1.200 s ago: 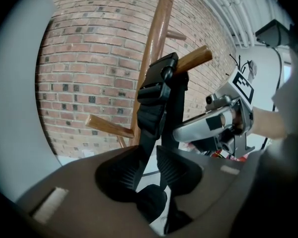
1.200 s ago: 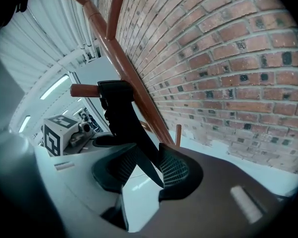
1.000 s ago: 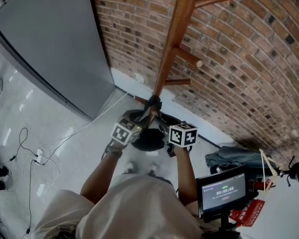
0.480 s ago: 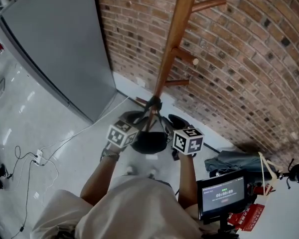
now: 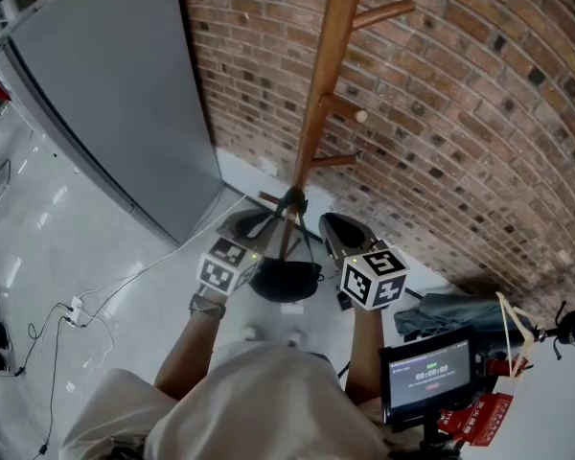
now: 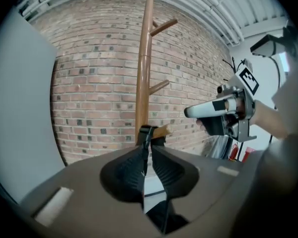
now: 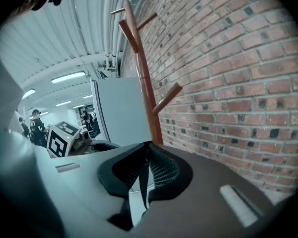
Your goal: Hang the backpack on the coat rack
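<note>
A black backpack [image 5: 286,281] hangs low between my two grippers, in front of the wooden coat rack [image 5: 316,113] at the brick wall. Its straps run up to a buckle [image 5: 292,199] near the rack's pole. My left gripper [image 5: 254,223] has its jaws closing, and its pads pinch a black strap [image 6: 145,157] in the left gripper view. My right gripper [image 5: 333,226] is closing too, with another black strap [image 7: 141,182] squeezed between its pads. The rack's pegs [image 5: 383,12] stick out well above both grippers.
A tall grey panel [image 5: 105,94] stands left of the rack. Cables and a power strip [image 5: 74,307] lie on the floor at the left. A screen on a stand [image 5: 428,372] and a grey cloth [image 5: 450,310] are at the right. People stand far off [image 7: 35,125].
Both grippers have risen and spread slightly apart, lifting the backpack off the floor. Their jaws have narrowed onto the straps.
</note>
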